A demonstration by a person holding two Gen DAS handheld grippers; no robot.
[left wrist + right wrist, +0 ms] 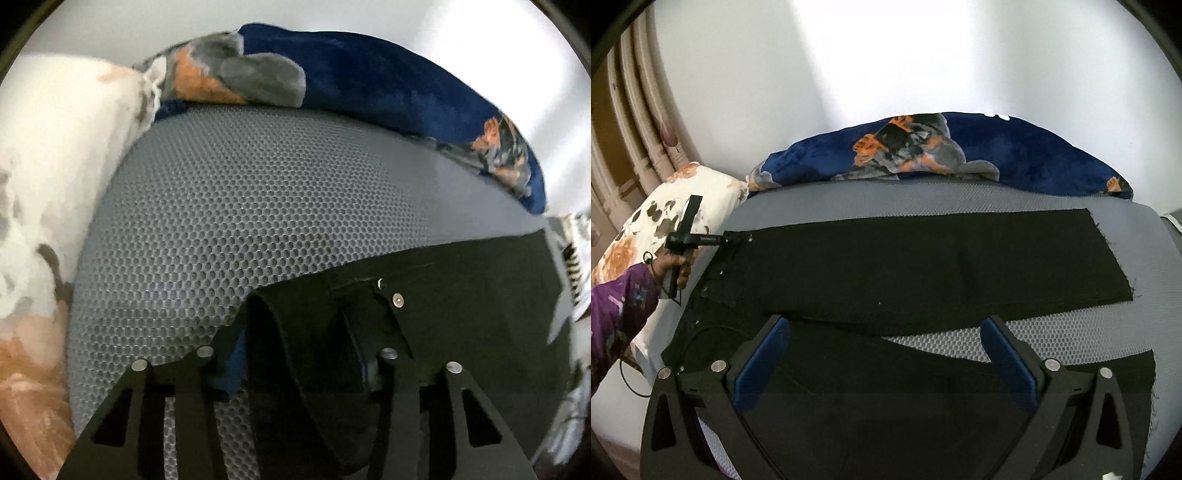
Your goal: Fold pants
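Grey mesh bed (1137, 229) carries black pants (923, 266), laid flat, legs toward the right. Blue blanket (1034, 155) behind. Left tongs (299, 354) clamped on the waistband corner. Right tongs (886, 332) wide apart above the near leg, holding nothing.

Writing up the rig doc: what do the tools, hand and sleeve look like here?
Right tool: matte black linkage arms with triangular cutouts, silver round pivot pins, blue pads lining the fingers' inner faces. Left tool: same black arms, cutouts and silver pins, some blue at the fingers. From the right wrist, the left hand grips a black handle with a thin black looped cord; sleeve is purple, patterned.
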